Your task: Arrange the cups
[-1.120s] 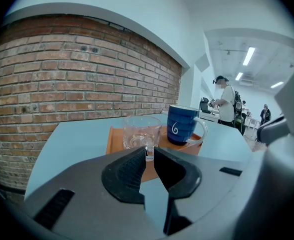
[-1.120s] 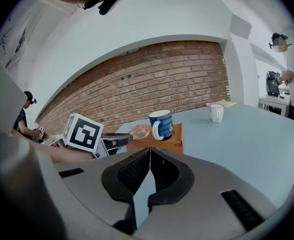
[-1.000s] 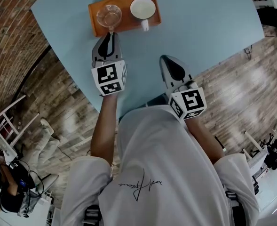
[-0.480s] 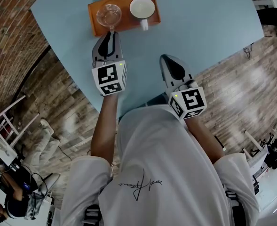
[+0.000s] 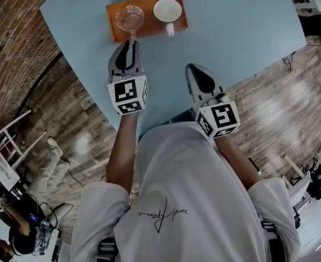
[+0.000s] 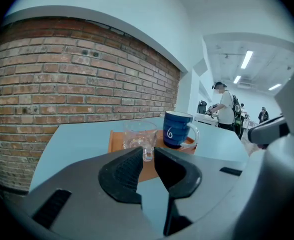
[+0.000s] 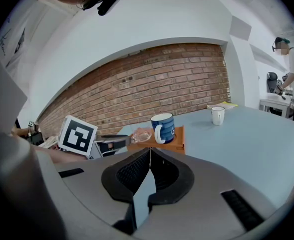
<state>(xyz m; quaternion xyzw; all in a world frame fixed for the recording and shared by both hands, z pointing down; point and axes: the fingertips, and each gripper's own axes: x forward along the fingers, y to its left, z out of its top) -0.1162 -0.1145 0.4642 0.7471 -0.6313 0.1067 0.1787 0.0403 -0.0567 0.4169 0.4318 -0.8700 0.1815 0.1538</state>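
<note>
Glass cup (image 6: 139, 134) stands on the orange tray (image 6: 114, 139), straight ahead of the left gripper (image 6: 147, 151). Its small clear handle reaches back into the narrow gap between the two fingertips. The fingers are closed onto that handle, which fills the gap from pad to pad. How hard they press cannot be made out, since the glass is clear and the pads are dark.

Just to the right of those fingers, also on the tray, stands a blue mug (image 6: 176, 129) with its handle turned to the right (from above only its white inside and handle show). The two cups stand close together, and whether they touch is hard to tell. In the left gripper view the cups hide the tray's far edge, and the gripper's own body hides its near edge.

The right gripper (image 7: 149, 150) hangs over the pale blue table (image 5: 231, 26), well back from the tray. Its fingertips are pressed together with nothing between them. Beyond those tips the mug hides part of the glass cup. A small white cup (image 7: 217, 115) stands far off to their right on the same table, too small to show any detail.
</note>
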